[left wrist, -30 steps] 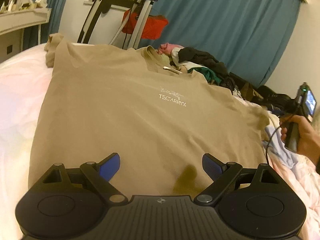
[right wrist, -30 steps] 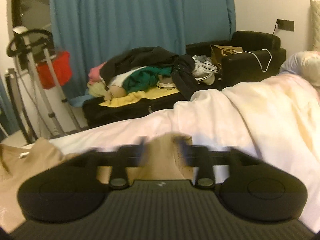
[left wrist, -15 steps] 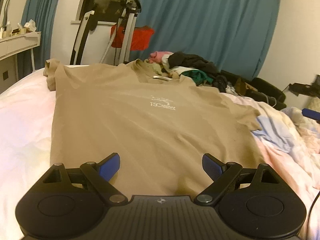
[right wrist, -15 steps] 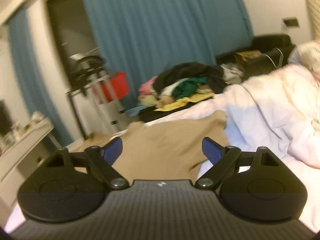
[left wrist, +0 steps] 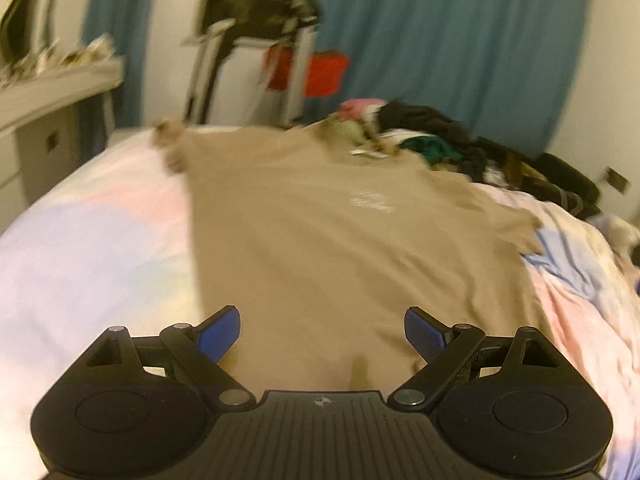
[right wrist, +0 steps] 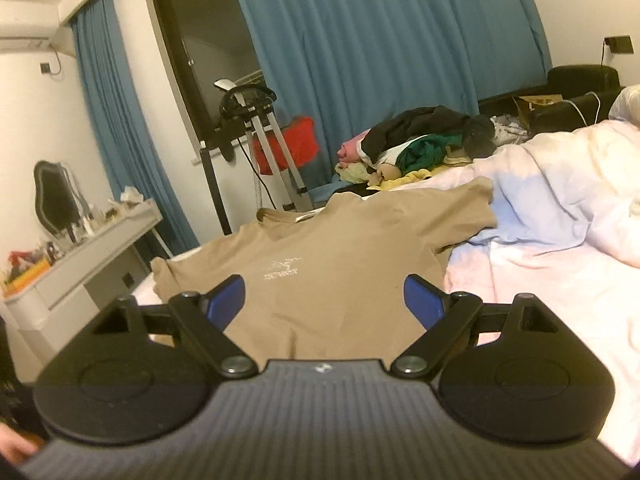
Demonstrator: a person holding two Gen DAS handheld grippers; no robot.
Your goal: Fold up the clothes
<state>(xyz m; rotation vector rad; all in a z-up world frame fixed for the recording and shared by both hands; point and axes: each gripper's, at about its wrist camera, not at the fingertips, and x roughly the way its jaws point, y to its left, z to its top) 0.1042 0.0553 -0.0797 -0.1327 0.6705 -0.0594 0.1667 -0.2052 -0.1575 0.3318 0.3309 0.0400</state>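
Right gripper (right wrist: 324,296) had swung round since a second before: then it was low over the bed's far side with jaws near together and blurred, now it faced down the tan T-shirt (right wrist: 332,264) from the hem end, jaws spread wide, nothing between the blue pads. Left gripper (left wrist: 322,334) had pulled back and up a little from the hem over the same second; jaws just as wide as before, empty, view blurred from motion. T-shirt lay flat, chest print up, on the pastel duvet (left wrist: 92,248) of the bed, collar toward the far edge, one sleeve (left wrist: 516,224) spread out to the right, the other sleeve (left wrist: 172,148) bunched at the far left corner.

Judgement: spreading looked finished and both grippers were released, so the first fold had not begun; next would likely be a grab at a side edge or sleeve.

Around: clothes pile (right wrist: 420,140) beyond the bed's far edge, near the collar but apart from it. Exercise machine (right wrist: 256,140) with a red item (right wrist: 292,148) by the blue curtain (right wrist: 380,40). White desk (right wrist: 88,248) with clutter and a mirror (right wrist: 56,196) off the left side. Rumpled duvet ridge (right wrist: 560,184) beside the right sleeve could snag a fold over that way. Nothing lay on the shirt itself.
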